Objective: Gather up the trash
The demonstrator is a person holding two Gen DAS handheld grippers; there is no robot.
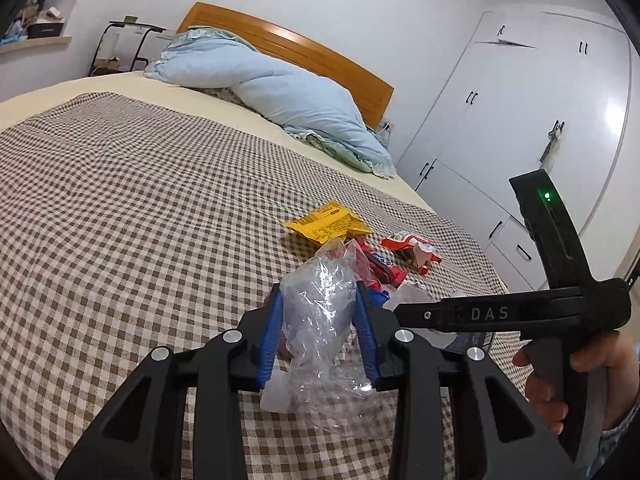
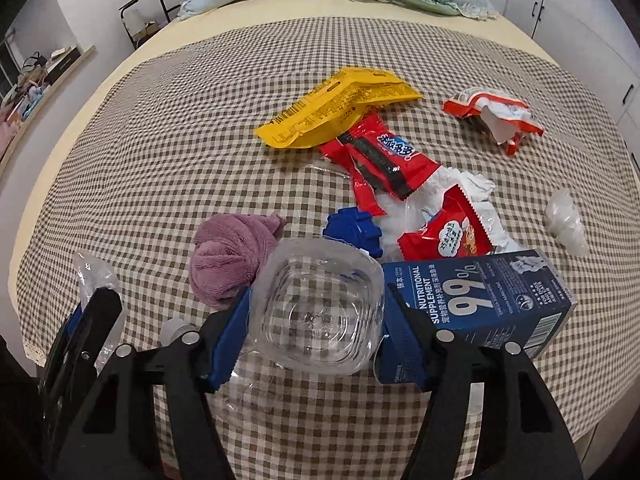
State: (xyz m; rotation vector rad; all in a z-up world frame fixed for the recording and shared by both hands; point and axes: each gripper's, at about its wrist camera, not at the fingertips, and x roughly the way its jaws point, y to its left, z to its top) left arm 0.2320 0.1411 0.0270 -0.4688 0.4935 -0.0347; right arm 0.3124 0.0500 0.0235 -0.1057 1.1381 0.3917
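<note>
**Both grippers loaded, litter left on the bed**

The bed (image 2: 120, 152), under a checked cover, carries the trash in a loose cluster. Largest of it is the dark blue box (image 2: 480, 300), lying just beside the right gripper (image 2: 316, 316), whose fingers pinch a clear plastic bottle (image 2: 320, 304) seen end-on. The left gripper (image 1: 318, 328) is clamped on a crumpled clear plastic bag (image 1: 320, 320). Beyond lie a yellow packet (image 2: 340, 108), red wrappers (image 2: 380, 160), a torn red-and-white wrapper (image 2: 496, 116), a purple cloth (image 2: 232, 260) and a blue cap (image 2: 354, 230).

The step in hand looks like gathering: bottle and bag are held. Next probably calls for bringing bottle to bag opening; no bin is visible.
</note>
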